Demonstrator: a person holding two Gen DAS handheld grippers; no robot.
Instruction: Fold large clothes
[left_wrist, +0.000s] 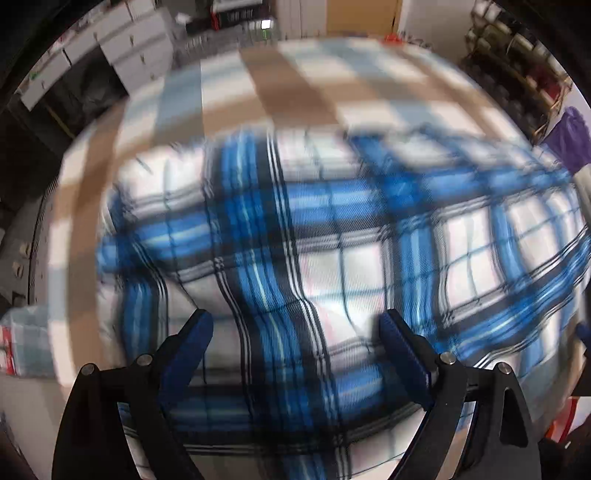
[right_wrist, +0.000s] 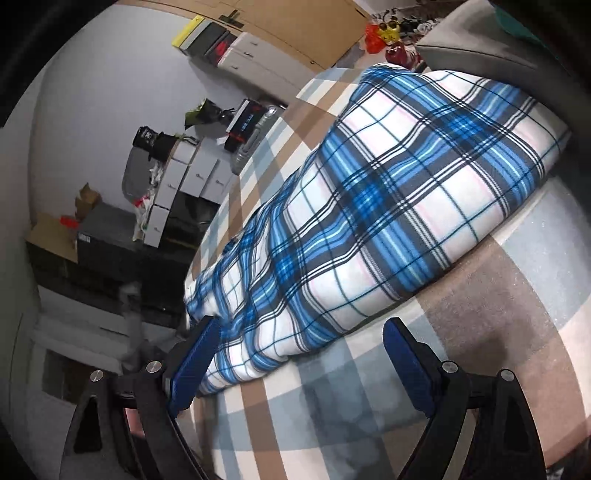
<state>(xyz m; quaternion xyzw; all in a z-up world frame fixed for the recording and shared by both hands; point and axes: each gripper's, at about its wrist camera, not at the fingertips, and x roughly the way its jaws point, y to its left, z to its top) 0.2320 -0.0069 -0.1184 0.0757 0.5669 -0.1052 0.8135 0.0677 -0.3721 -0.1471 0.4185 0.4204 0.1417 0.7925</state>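
Right gripper (right_wrist: 295, 343) beside plaid garment's (right_wrist: 388, 192) edge.

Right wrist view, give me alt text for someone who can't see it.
A blue plaid cloth lies folded along a checked bed. The open right claw hovers at its near corner, gripping nothing. Boxes and drawers clutter the room behind.
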